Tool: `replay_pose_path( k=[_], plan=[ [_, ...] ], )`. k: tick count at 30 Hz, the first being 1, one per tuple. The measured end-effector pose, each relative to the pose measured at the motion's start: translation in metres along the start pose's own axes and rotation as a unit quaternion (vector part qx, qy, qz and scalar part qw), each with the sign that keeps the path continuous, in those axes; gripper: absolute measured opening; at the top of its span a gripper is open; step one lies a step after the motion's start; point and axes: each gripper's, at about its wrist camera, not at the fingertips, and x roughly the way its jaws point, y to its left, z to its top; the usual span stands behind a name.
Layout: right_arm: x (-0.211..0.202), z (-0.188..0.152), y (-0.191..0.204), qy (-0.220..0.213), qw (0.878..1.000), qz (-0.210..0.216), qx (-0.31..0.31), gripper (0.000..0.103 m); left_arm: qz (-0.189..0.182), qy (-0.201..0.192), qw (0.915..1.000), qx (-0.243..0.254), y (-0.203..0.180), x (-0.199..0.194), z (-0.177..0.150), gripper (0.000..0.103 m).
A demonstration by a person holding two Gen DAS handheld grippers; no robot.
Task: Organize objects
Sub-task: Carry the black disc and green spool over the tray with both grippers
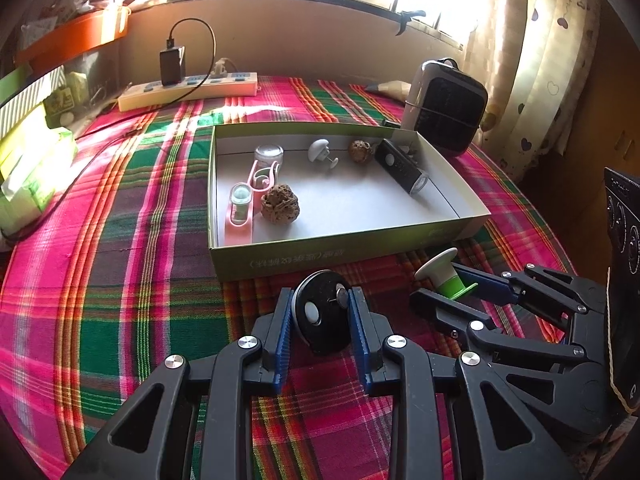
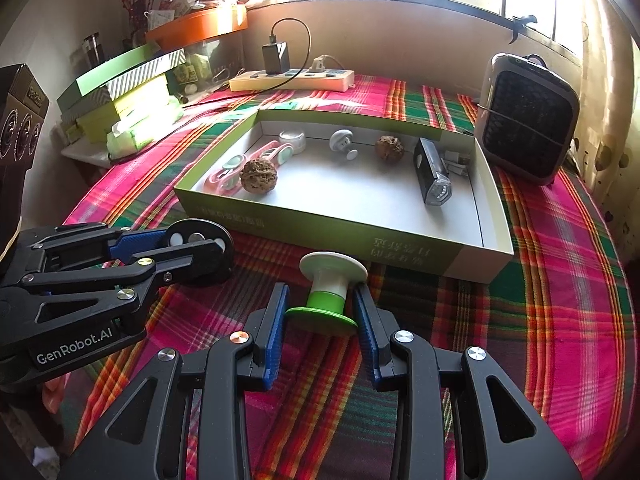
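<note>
My left gripper (image 1: 322, 300) is shut on a black round disc (image 1: 320, 332) with a white button, held on edge just in front of the box. From the right wrist view the same gripper (image 2: 192, 248) and disc (image 2: 200, 236) sit at the left. My right gripper (image 2: 320, 296) is shut on a green and white spool (image 2: 326, 284), its pads against the green flange. In the left wrist view that gripper (image 1: 444, 284) and spool (image 1: 440, 270) are at the right. Whether either object rests on the cloth I cannot tell.
A shallow green box (image 1: 320, 256) (image 2: 360, 236) holds two walnuts, pink clips, a white knob, a small jar and a black light. Behind it lie a power strip (image 1: 188, 90) and a small fan heater (image 1: 444, 108). Stacked boxes (image 2: 120, 92) stand at the left. A plaid cloth covers the table.
</note>
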Motion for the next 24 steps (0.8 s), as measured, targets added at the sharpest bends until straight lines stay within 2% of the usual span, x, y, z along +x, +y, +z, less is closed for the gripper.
replay_pose_path(
  k=[13, 24],
  plan=[
    [-0.018, 0.010, -0.006, -0.026, 1.000, -0.003, 0.007, 0.034, 0.001, -0.024, 0.9996, 0.014, -0.008, -0.016, 0.011, 0.025],
    [-0.020, 0.023, -0.017, -0.036, 0.999, -0.011, 0.008, 0.034, -0.003, -0.029, 0.9994, 0.020, -0.013, -0.013, 0.023, 0.025]
  ],
)
